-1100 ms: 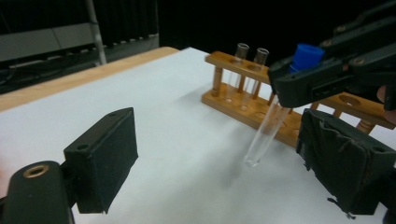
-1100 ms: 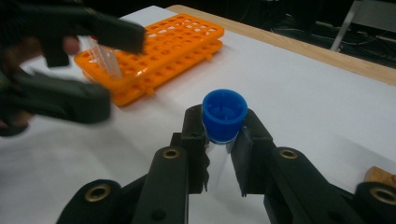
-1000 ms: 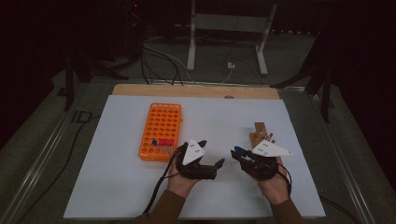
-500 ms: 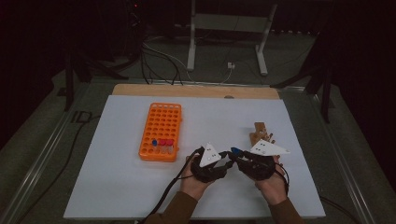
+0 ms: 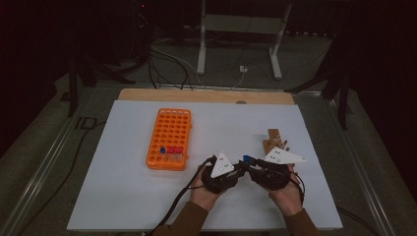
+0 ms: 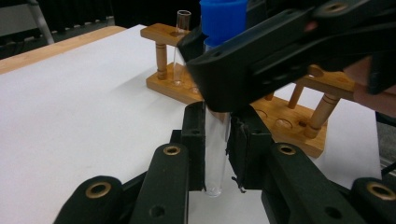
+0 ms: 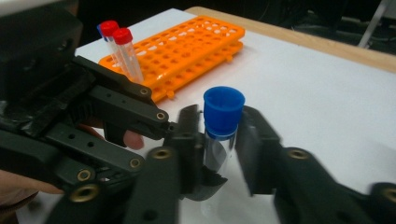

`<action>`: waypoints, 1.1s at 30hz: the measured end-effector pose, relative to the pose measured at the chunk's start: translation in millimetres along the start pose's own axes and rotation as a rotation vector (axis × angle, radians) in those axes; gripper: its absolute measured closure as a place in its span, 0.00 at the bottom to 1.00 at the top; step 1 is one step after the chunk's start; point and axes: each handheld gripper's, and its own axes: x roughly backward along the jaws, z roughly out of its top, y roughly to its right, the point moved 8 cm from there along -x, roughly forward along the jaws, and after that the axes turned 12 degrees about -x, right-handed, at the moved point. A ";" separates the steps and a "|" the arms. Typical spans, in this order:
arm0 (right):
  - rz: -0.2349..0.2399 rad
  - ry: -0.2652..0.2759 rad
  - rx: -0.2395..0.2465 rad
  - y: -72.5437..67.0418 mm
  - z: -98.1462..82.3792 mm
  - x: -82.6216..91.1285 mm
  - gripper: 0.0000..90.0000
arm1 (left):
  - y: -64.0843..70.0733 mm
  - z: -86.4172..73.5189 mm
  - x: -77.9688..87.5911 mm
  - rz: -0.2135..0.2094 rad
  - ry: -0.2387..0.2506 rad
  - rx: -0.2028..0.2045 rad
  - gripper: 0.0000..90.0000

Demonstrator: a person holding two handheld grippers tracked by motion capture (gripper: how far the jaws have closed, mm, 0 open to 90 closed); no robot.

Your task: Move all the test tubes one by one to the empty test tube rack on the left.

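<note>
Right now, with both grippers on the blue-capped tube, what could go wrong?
1. The left gripper has just closed on the tube low on its clear body, while the right gripper, just opening, sits near the blue cap; pulling apart unevenly could tilt or drop it.
2. The wooden rack stands close behind; a swing could knock its glass tube.

tube between both grippers, racks either side

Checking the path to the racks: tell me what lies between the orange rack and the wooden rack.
In the high view, bare white table lies between the orange rack and the wooden rack; nothing stands on it.
</note>
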 end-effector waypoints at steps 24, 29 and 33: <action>-0.094 0.085 -0.052 24.0 13.3 18.0 0.00 | -27.7 -9.5 42.4 0.101 0.005 0.052 0.86; -0.118 0.101 -0.050 30.0 16.1 21.4 0.00 | -33.3 -16.6 60.0 0.119 -0.013 0.036 0.86; -0.132 0.126 -0.069 36.0 20.8 29.1 0.00 | -40.7 -17.6 71.0 0.132 -0.023 0.034 0.86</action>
